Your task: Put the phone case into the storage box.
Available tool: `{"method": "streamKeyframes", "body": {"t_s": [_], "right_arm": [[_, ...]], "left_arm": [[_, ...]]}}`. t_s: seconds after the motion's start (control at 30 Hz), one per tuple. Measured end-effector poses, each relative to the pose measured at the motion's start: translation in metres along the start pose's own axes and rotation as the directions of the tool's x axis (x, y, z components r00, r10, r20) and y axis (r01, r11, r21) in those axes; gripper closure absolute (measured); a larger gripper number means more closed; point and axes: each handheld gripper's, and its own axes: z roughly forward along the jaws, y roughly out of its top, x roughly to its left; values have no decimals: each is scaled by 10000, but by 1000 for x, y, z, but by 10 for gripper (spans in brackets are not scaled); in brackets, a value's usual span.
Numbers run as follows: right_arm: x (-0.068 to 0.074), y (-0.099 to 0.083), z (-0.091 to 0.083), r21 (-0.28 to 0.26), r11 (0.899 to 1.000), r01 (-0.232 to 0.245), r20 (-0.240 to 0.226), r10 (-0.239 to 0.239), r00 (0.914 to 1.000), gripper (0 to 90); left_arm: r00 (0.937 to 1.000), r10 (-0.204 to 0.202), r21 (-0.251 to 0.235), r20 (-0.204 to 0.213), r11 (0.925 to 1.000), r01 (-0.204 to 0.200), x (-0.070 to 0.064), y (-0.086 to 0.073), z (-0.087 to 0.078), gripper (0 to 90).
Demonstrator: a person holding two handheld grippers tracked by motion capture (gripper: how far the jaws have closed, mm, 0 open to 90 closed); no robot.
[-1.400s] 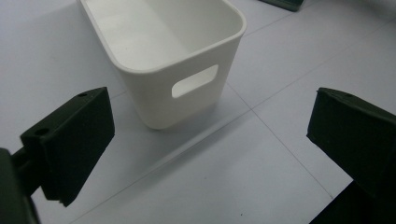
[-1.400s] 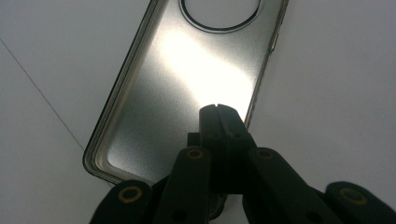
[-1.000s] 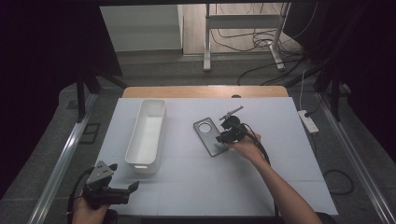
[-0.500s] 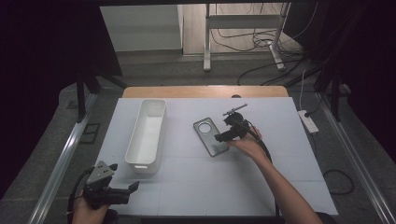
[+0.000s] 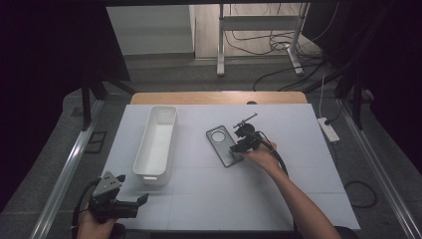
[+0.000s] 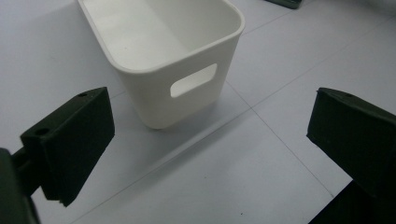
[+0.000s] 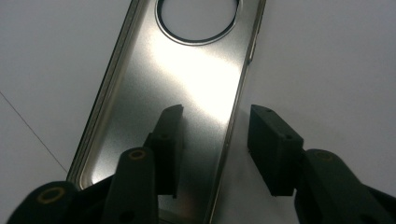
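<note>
At the white tabletop (image 5: 298, 164), I bring the right hand-held gripper (image 5: 241, 145) down on the near right edge of the metal plate (image 5: 221, 144), a grey, rounded rectangle with a round hole toward its far end. In the right gripper view, the jaws stand parted, one over the plate (image 7: 187, 93) and the other on the bare tabletop just beside its edge, so the rim sits between them without being clamped. The plate lies flat near the middle of the tabletop, to the right of the long white bin (image 5: 158, 144) and apart from it.

My left hand-held gripper (image 5: 142, 200) waits at the near left corner, jaws spread wide and empty, looking at the handle end of the bin (image 6: 182, 70), which holds nothing that I can see.

By my reading, the work is at its start: the grasp is lined up but not closed. Pinching the rim, lifting the plate and, probably, carrying it across to the bin all remain.
</note>
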Motion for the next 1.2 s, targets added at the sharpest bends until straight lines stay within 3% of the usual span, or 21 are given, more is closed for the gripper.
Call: {"method": "streamKeyframes", "body": {"t_s": [0.13, 0.23, 0.37, 0.47, 0.63, 0.8, 0.93, 1.2], "right_arm": [[-1, -1, 1, 33, 10000, 43, 65, -44, 10000, 677], [-4, -1, -1, 54, 9996, -280, 41, 279, 9996, 827], [-8, -2, -2, 103, 9974, -712, -181, 713, 9973, 876], [-3, -2, -2, 156, 9995, -266, 172, 264, 9995, 882], [1, -4, -4, -75, 9999, -127, 266, 129, 9996, 884], [6, -5, -10, -295, 9993, 245, 176, -240, 9996, 883], [10, -7, -18, -503, 9977, 462, 118, -457, 9989, 883], [16, -10, -37, -947, 9945, 443, -30, -448, 9990, 884]], "left_arm": [[10000, 13, -4, -36, 10000, -13, 0, 0, 0, 14], [10000, -36, -23, -53, 10000, 36, 0, 0, -1, 14], [10000, -70, -19, -5, 10000, 70, 1, 0, 0, 17], [10000, -57, 27, 58, 10000, 57, 1, 0, 0, 23], [9999, -18, -12, 99, 10000, 18, 1, 1, 0, 26], [9997, -197, -189, 165, 9996, 200, 2, 0, -2, 8], [9997, -5, -270, 264, 9996, 13, -1, 2, -1, 2], [9979, 43, -491, 654, 9988, -11, -7, 7, 2, 0]]}}
